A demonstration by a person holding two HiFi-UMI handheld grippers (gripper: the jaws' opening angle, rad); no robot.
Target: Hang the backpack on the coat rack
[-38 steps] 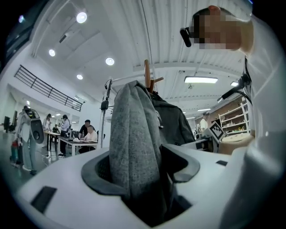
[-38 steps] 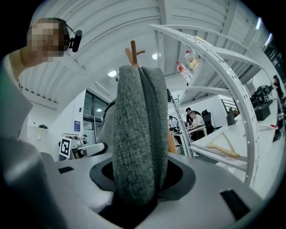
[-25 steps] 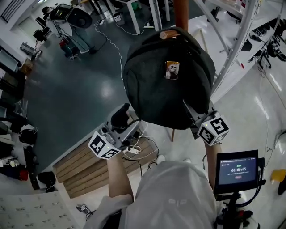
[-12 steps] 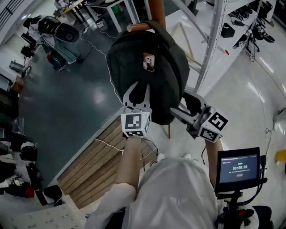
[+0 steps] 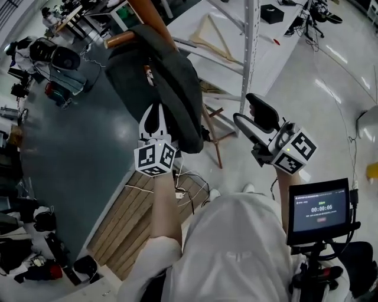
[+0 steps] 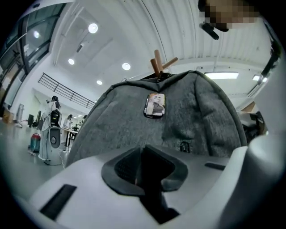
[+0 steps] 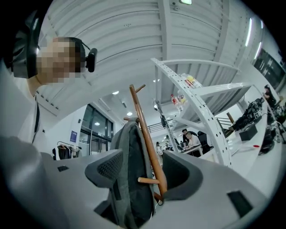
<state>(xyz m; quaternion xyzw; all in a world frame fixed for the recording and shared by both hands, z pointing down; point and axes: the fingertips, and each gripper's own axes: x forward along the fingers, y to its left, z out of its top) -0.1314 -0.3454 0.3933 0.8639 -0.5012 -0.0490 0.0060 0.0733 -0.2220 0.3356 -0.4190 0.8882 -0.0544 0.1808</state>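
Left gripper [image 5: 157, 112] sits low by the rack [image 5: 150, 12], on its left side, pointing up. Its jaws are pressed together with nothing between them, as its own view [image 6: 144, 156] shows. The tips lie just at the lower front of the backpack [image 5: 159, 76]; contact cannot be made out. The grey backpack [image 6: 178, 120] hangs from a wooden peg [image 5: 121, 40] near the rack's top, its back along the pole, with a small picture tag [image 6: 154, 105] on its front. A white shelf frame [image 5: 251, 53] stands just right of the rack. Further right of the rack and well apart from it, the right gripper [image 5: 243, 109] is held with its jaws spread and empty. In its own view [image 7: 143, 172] the pole [image 7: 143, 129] and backpack [image 7: 129, 179] show in the gap between the jaws, beyond the tips.
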